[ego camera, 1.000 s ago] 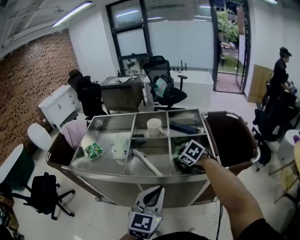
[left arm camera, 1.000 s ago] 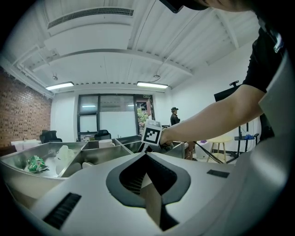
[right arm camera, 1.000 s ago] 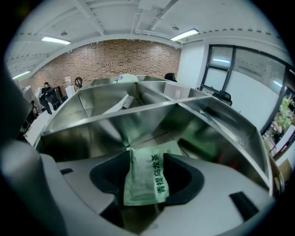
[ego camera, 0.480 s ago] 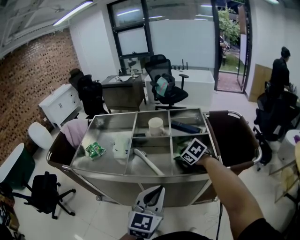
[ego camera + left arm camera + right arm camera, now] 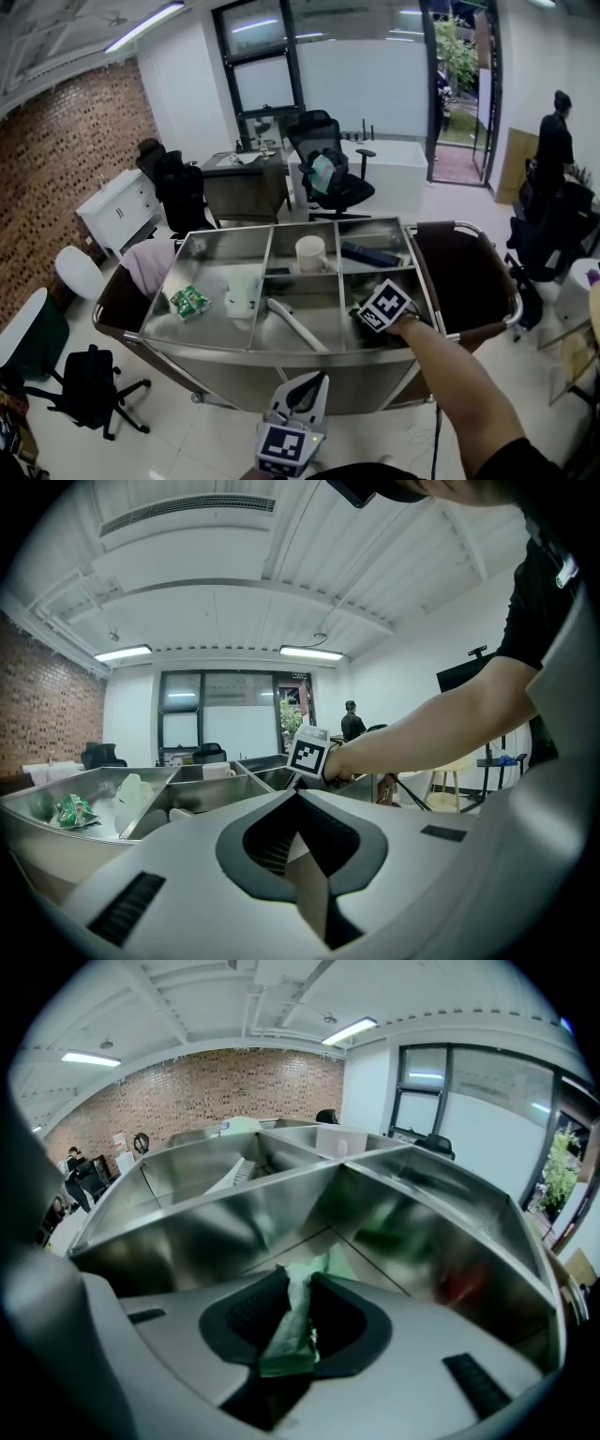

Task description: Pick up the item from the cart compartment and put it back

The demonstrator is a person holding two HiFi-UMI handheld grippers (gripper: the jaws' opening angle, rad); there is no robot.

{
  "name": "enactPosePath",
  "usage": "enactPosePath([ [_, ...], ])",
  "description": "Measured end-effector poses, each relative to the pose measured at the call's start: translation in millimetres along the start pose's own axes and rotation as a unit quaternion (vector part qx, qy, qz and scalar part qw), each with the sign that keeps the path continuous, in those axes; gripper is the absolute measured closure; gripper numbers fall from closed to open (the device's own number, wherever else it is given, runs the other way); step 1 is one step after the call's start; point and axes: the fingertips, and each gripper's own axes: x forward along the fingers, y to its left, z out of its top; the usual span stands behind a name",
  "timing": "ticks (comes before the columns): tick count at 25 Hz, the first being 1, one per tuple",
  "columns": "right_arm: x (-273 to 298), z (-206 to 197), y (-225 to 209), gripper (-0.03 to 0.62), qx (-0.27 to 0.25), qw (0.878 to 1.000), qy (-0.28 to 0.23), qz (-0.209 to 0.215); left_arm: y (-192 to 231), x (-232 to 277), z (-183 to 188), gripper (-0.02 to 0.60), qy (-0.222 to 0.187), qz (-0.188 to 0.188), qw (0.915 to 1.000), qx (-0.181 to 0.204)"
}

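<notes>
Jaws of the right gripper were just closed on a crinkly green plastic packet, at four o'clock in the shiny steel cart; the left gripper jaws are pressed together.

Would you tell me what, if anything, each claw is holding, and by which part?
The right claw, its jaws just closing, pinches a green packet by one crumpled end. The left claw is shut and holds nothing.

No lettering can be read anywhere; the green wrapper perhaps carries print, but it is too blurred to tell.
</notes>
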Motion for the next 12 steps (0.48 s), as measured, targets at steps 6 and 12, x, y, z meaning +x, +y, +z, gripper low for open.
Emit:
enactPosePath([
  [6, -9, 1, -2, 0.497, 0.03, 0.999, -0.018, 0.006, 3, -2, -2, 0.581, -0.001, 0.003, 1.0, -0.004],
  [12, -39, 8, -23, 0.499, 0.067, 0.994, -0.089, -0.023, 0, -1, -1, 0.581, -0.002, 0.002, 1.0, -0.005],
])
